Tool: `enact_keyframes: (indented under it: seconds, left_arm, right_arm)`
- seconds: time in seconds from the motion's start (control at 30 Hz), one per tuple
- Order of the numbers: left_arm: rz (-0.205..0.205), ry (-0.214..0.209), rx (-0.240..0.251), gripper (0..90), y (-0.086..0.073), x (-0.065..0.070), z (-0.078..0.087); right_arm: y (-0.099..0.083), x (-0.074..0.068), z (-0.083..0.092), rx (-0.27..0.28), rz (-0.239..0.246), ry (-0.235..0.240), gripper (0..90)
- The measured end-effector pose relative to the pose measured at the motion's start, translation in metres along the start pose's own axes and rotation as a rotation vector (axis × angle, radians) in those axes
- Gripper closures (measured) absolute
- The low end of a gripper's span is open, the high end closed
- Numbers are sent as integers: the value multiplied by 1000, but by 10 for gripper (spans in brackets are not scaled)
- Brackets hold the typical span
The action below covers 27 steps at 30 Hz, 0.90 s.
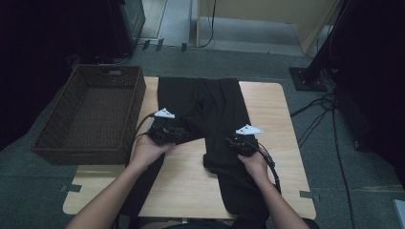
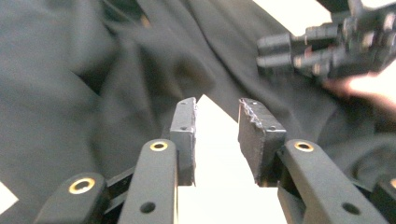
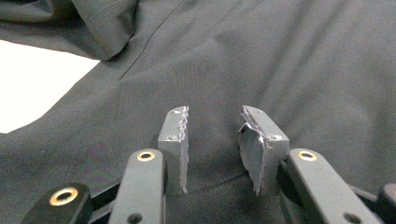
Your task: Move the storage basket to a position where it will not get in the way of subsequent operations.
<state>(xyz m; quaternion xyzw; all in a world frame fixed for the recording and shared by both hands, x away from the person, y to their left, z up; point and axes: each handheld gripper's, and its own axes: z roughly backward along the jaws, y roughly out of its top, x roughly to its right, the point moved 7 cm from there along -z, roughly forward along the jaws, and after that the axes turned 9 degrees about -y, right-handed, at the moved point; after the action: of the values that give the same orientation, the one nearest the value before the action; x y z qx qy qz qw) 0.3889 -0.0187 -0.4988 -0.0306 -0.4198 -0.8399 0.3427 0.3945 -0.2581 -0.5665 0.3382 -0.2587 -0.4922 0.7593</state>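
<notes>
- The black trousers (image 1: 210,112) lie across the middle of the light wooden table (image 1: 272,105). The waist end sits at the upper centre of the high view. One leg runs down toward the lower right and over the near edge, and the other runs toward the lower left under the left forearm.
- The cloth looks thin, soft and light. It drapes in loose folds and shows no stiffness, so I judge it will sag and slide when lifted rather than keep its shape.
- It looks smooth and matte, perhaps a little slippery. A pinch on a doubled edge, seam or hem should hold better than one on flat cloth.
- A wedge of bare table shows between the two legs at the centre of the high view. The inner leg edges that border it look like the easiest places to take hold.
- The left gripper (image 2: 217,135) stands spread, with bare table showing between the pads and no cloth caught.
- The right gripper (image 3: 215,149) is also spread, pads resting over the trouser cloth without pinching it.
- A dark woven basket (image 1: 90,114) sits at the left of the high view, just beside the table's left edge.
</notes>
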Motion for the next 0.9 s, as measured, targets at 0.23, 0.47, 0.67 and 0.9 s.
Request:
enact_keyframes:
  seconds: [0.23, 0.47, 0.67, 0.9]
  left_arm:
    - [-14, 138, -99, 465, -21, -34, -28]
    - [-10, 181, -74, 679, -23, -50, -35]
    - [20, 119, -98, 900, -25, -42, -32]
    - [63, -146, -55, 900, -8, 9, -27]
  right_arm:
    - [0, 0, 0, 0, 0, 0, 628]
    - [0, 0, 0, 0, 0, 0, 628]
    - [0, 0, 0, 2, 5, -2, 629]
    - [0, 0, 0, 2, 5, -5, 630]
